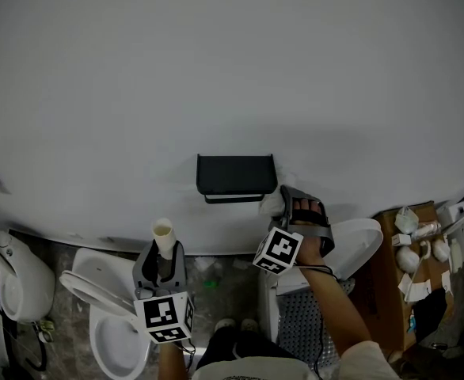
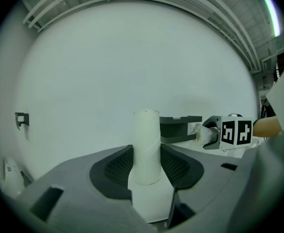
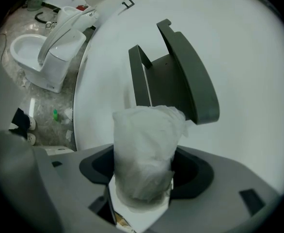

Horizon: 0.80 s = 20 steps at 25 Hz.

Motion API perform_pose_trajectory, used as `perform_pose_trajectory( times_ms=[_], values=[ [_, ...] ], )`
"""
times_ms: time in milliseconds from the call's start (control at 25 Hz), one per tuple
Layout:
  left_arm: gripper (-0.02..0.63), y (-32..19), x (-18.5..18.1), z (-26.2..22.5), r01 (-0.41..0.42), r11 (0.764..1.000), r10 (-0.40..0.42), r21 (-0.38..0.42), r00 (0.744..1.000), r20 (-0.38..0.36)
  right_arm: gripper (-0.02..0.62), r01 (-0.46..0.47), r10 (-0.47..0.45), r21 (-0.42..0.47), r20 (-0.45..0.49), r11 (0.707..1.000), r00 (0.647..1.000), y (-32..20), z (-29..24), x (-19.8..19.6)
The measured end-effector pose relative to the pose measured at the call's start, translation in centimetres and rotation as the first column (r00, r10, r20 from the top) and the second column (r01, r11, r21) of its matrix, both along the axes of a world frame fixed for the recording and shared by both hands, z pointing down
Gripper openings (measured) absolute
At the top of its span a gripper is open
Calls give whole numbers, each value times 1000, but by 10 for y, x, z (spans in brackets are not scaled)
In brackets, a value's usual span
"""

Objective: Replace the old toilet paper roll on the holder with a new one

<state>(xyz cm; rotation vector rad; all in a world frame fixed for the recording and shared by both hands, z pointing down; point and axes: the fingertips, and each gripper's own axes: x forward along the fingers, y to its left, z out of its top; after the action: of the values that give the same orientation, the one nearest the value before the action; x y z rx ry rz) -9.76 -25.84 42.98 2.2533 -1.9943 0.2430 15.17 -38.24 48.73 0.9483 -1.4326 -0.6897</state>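
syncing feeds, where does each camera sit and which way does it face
Head view: on the person's head, looking steeply down at the wall and holder; left claw, right claw and a forearm show.
Left gripper view: on the left claw, facing the wall; its jaws grip an empty tube.
Right gripper view: on the right claw, facing the holder; its jaws grip a wrapped roll.
Shared: all three show the holder.

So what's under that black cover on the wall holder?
No roll: under the black cover only a bare bar shows. The wrapped roll in the right gripper hides the bar's near end.
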Motion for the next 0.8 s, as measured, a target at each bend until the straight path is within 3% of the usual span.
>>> perform_pose_trajectory(
  times_ms=[280, 600, 800],
  values=[
    [175, 4, -4, 3, 10, 1000, -10, -4, 1000, -2, 310, 63, -61, 26, -56, 998, 997, 0, -2, -23],
    [175, 8, -10, 1, 21, 1000, -21, 1, 1000, 3, 310, 32, -32, 27, -10, 999, 999, 1, -1, -28],
    [175, 9, -11, 2, 24, 1000, -24, 2, 1000, 5, 310, 33, -30, 61, -43, 998, 999, 2, -1, -27]
  ],
)
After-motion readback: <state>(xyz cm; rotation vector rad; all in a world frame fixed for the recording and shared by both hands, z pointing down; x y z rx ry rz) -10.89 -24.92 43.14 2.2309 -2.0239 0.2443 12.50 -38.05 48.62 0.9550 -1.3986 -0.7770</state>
